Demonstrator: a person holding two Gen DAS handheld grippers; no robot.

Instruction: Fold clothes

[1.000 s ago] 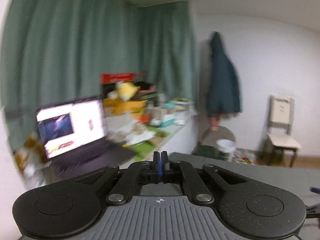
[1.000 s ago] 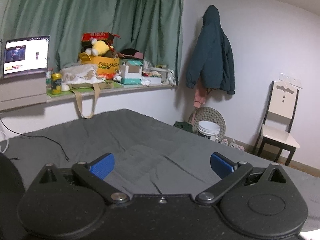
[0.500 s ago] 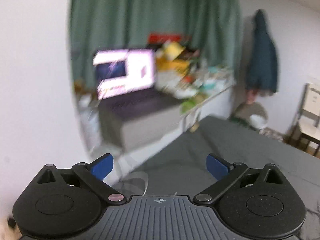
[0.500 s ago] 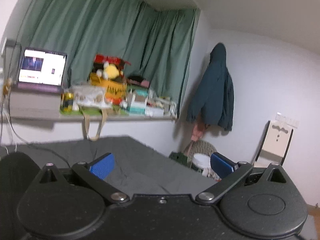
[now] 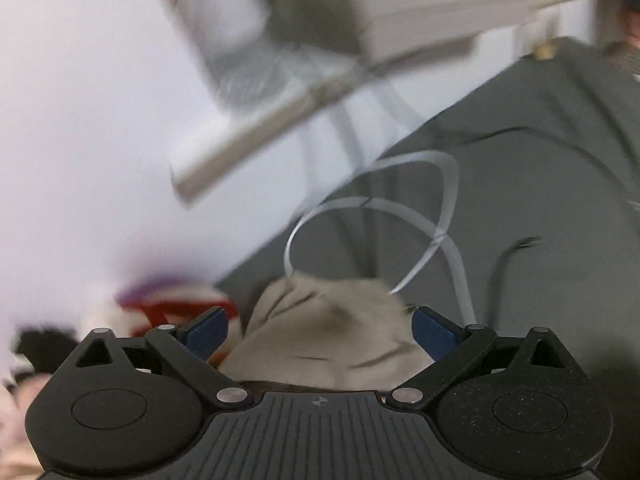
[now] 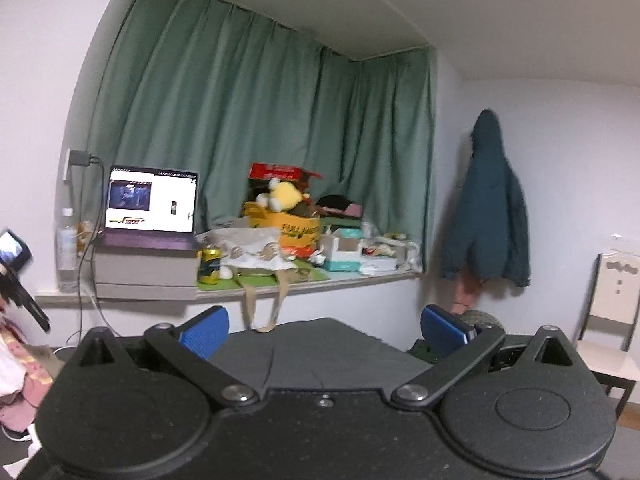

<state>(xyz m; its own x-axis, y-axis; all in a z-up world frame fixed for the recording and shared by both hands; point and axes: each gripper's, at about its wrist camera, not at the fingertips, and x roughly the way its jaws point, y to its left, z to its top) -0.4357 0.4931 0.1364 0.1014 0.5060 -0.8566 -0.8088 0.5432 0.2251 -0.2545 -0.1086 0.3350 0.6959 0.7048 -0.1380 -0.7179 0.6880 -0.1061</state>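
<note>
In the blurred left wrist view my left gripper is open and points down at a crumpled beige garment that lies between its blue fingertips on the grey bed cover. A red and white garment lies to its left. My right gripper is open and empty, raised above the grey bed, facing the window shelf. A pink and white garment lies at the left edge of the right wrist view.
White cables and a dark cable lie on the bed near the beige garment. A shelf holds a laptop, a can, boxes and a bag. A jacket hangs on the wall; a chair stands at right.
My left gripper opened, then swung left and down from the shelf to the beige garment by the wall. My right gripper rose and tilted up from the bed, staying open.
</note>
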